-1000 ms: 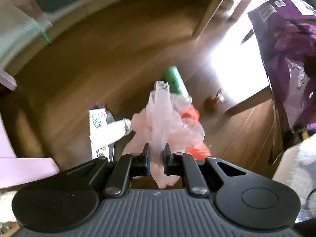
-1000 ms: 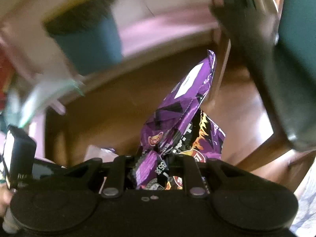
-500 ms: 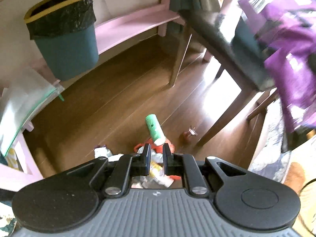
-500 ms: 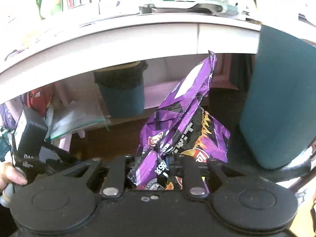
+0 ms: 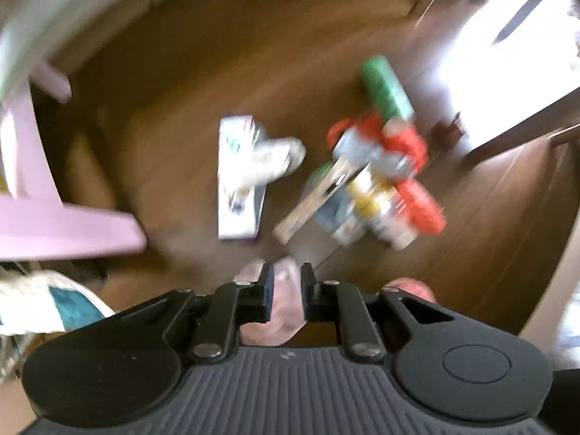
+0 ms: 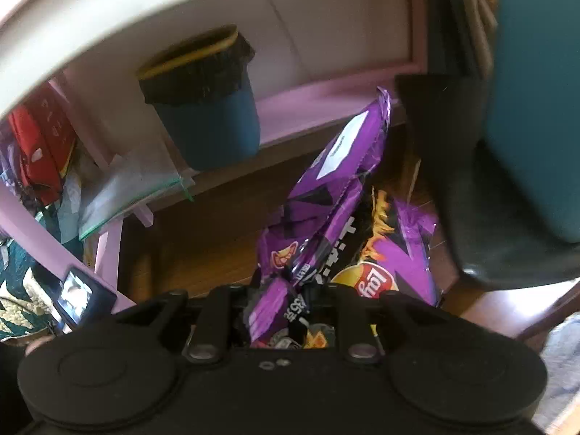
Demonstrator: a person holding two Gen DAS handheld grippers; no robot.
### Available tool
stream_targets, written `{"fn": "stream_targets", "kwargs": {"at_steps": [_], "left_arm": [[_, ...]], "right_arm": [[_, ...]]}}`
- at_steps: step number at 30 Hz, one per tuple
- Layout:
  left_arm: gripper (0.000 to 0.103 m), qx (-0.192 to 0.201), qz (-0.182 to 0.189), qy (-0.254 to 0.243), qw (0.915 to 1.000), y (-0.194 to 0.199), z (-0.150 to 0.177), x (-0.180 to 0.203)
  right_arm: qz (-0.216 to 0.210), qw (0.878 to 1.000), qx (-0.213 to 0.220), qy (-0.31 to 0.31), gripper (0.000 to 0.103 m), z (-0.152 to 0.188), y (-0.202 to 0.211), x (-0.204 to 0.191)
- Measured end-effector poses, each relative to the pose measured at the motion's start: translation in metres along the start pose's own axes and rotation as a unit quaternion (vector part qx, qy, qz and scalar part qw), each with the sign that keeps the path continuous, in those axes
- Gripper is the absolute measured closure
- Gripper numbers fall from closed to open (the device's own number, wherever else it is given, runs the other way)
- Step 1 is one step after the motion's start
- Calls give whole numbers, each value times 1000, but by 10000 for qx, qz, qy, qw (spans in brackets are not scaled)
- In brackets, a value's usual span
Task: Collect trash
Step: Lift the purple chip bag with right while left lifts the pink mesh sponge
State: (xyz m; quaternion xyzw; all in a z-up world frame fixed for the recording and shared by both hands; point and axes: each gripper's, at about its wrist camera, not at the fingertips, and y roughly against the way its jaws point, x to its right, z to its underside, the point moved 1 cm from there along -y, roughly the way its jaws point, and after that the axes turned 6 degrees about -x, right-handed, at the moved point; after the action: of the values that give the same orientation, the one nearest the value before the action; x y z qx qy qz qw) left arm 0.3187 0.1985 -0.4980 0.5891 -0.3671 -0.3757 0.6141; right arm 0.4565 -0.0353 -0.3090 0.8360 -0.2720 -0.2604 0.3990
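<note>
Left wrist view, blurred: the left gripper (image 5: 284,282) points straight down at a wood floor (image 5: 174,72), its jaws opening, with a pale pink bag (image 5: 281,311) between them; whether the pads still press it I cannot tell. Ahead on the floor lie a white carton (image 5: 237,181), a green bottle (image 5: 386,88) and a red and yellow heap of wrappers (image 5: 380,181). Right wrist view: the right gripper (image 6: 281,301) is clenched on a purple chip bag (image 6: 337,199), held above the floor. Beyond it stands a blue bin (image 6: 206,108) with a black liner, under a desk.
</note>
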Motion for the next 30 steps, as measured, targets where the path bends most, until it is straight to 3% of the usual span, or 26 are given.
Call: {"fn": "stream_targets", "kwargs": {"at_steps": [3, 4, 5, 6, 10, 21, 23, 30], "left_arm": [[57, -445, 68, 26, 9990, -48, 0, -15], [40, -530, 110, 60, 9985, -58, 3, -17], [31, -592, 142, 113, 9981, -70, 4, -21], [30, -661, 208, 194, 9974, -84, 6, -25], [29, -1078, 534, 554, 9912, -130, 5, -30], [31, -1590, -26, 329, 9867, -214, 12, -17], [49, -1639, -80, 357, 9858, -220, 11, -19], [70, -1592, 13, 466, 9861, -212, 16, -30]], "right_arm": [[-98, 9998, -122, -82, 85, -3, -34, 5], [-93, 9998, -164, -84, 85, -3, -42, 9], [-64, 9997, -206, -74, 85, -2, -50, 11], [-28, 9996, -257, -79, 85, -2, -61, 13], [9, 9987, -473, -210, 85, 6, -91, 26], [77, 9944, -987, -373, 85, 22, -149, 35], [85, 9939, -1044, -360, 85, 24, -156, 35], [48, 9942, -1028, -308, 85, 20, -155, 28]]}}
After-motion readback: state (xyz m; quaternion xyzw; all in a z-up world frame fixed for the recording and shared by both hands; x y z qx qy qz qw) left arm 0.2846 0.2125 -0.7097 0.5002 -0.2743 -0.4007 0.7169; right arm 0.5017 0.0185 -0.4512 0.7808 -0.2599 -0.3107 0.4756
